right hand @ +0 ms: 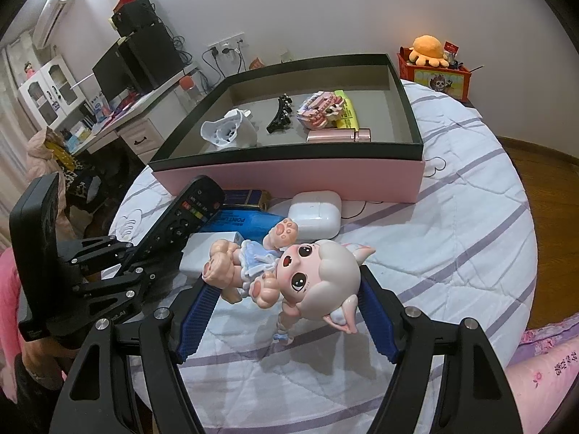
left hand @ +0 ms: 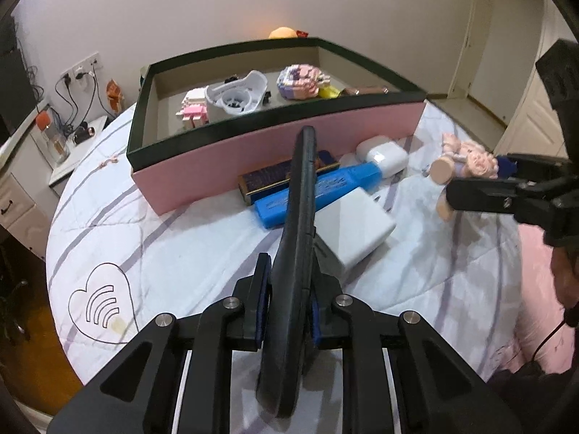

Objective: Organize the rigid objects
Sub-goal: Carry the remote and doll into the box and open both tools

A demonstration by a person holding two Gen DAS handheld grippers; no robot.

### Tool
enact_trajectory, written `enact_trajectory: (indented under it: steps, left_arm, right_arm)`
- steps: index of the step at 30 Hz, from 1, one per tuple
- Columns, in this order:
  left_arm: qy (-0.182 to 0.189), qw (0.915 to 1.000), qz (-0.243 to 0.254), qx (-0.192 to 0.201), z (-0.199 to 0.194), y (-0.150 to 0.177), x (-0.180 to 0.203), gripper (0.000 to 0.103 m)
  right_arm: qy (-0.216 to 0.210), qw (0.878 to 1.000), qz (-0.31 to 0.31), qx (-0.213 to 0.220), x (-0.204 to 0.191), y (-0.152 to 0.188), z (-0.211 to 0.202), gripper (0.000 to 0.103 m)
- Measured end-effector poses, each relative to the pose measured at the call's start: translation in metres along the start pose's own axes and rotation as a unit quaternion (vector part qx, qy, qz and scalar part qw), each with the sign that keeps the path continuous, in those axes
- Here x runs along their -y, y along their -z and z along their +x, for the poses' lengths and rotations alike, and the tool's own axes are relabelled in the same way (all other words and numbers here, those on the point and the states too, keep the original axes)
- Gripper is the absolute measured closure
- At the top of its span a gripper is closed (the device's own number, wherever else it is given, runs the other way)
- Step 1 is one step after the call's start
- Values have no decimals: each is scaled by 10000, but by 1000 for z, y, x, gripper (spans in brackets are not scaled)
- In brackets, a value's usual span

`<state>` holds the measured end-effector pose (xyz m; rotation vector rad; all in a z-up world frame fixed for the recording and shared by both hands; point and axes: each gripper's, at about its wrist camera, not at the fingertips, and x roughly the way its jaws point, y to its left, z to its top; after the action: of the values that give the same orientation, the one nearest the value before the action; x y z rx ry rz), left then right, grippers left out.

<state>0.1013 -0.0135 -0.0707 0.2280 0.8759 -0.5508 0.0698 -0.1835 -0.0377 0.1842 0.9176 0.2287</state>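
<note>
Black plastic fills your left gripper [left hand: 289,311]: its pads are pinched on the remote control [left hand: 296,238], lifted on edge above the quilt [left hand: 181,238] and pointing toward the pink box [left hand: 275,148]. Your right gripper [right hand: 289,311] clamps the doll [right hand: 289,271] across its width, head against one pad, legs against the other. Just in front of the box lie a white charger [left hand: 356,231], a blue case [left hand: 325,191] and an earbud case [right hand: 315,213].
</note>
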Motion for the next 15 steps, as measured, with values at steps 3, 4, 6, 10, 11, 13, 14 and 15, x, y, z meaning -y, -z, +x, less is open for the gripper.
enact_trajectory:
  steps: [3,4,6,10,11,13,14,15]
  left_arm:
    - [82,9999,-79,119,-13,0,5,86]
    - [79,9998,-116,151,-18,0,7,86]
    - [71,9996,-182,192,-26,-1,9,86]
    - [72,9985,-410,368,-49,-9,8,86]
    - [76,9980,-464,413,-53,-11,7,86]
    - [32,9969,-584,533,-61,-22,1,86]
    - [-25,9965,-621,567,-61,-26,-2,86]
    - [-124,9959,-660,599,-62,-32,-5,86]
  right_arm:
    - [1,10000,4,46,2,1,-5,28]
    - [-1,10000,3,60,2,0,-7,28]
    - [-16,10000,7,87,3,-1,-10,28]
    - [-84,9998,-49,158,-1,-7,-17,28]
    - [-101,9997,-81,185,-3,-10,-20,28]
    - [-114,9994,-191,282,-7,-22,-26,28]
    - [-91,9992,-241,319,-8,-28,-28,28]
    - [-63,9989,-296,364,-11,-36,-30,28]
